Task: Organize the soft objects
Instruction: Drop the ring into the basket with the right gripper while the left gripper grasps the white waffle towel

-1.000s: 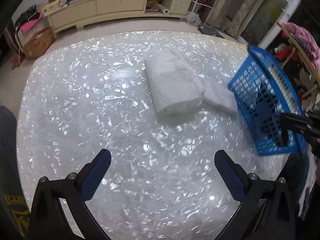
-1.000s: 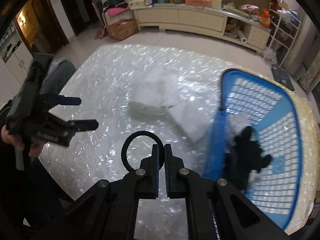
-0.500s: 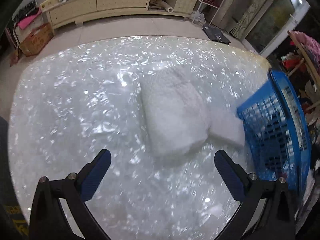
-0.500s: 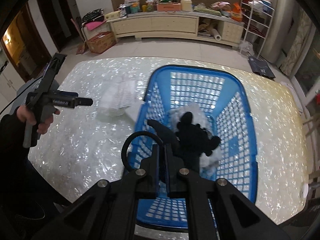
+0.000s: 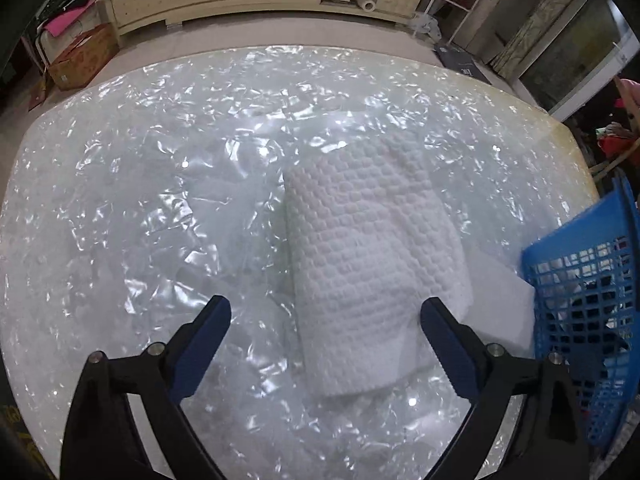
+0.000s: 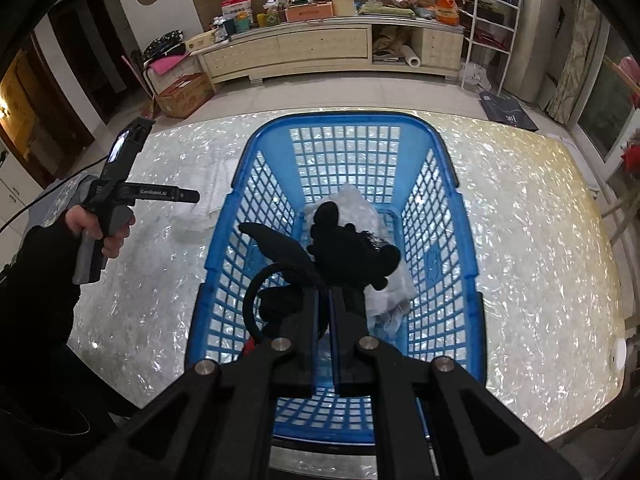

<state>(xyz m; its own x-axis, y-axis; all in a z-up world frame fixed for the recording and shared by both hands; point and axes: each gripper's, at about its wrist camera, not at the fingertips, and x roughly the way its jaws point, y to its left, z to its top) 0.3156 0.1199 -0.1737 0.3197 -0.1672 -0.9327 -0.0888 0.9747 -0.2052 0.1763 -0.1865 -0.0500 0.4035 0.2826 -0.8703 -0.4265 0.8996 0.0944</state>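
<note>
A rolled white waffle towel (image 5: 372, 256) lies on the shiny white table (image 5: 160, 200). My left gripper (image 5: 324, 316) hangs over the towel's near end, and its jaws are closing. The right pad is at the towel's edge and the left pad stands clear of it. A flat white pad (image 5: 500, 304) lies between the towel and the blue basket (image 5: 580, 280). My right gripper (image 6: 324, 300) is shut on a thin black loop (image 6: 252, 292) above the basket (image 6: 356, 118). Inside the basket a black plush toy (image 6: 348, 248) rests on a clear bag. A hand holds the left gripper (image 6: 192, 197) at left.
The basket stands on the table (image 6: 520, 240) near its right side. A long cream cabinet (image 6: 320, 48) with clutter runs along the far wall. A cardboard box (image 6: 184, 94) sits on the floor, and a white wire rack (image 6: 492, 20) stands at the right.
My left gripper has moved in over the towel and lower, and its jaws have narrowed a little. My right gripper has carried the black loop from over the table to over the basket.
</note>
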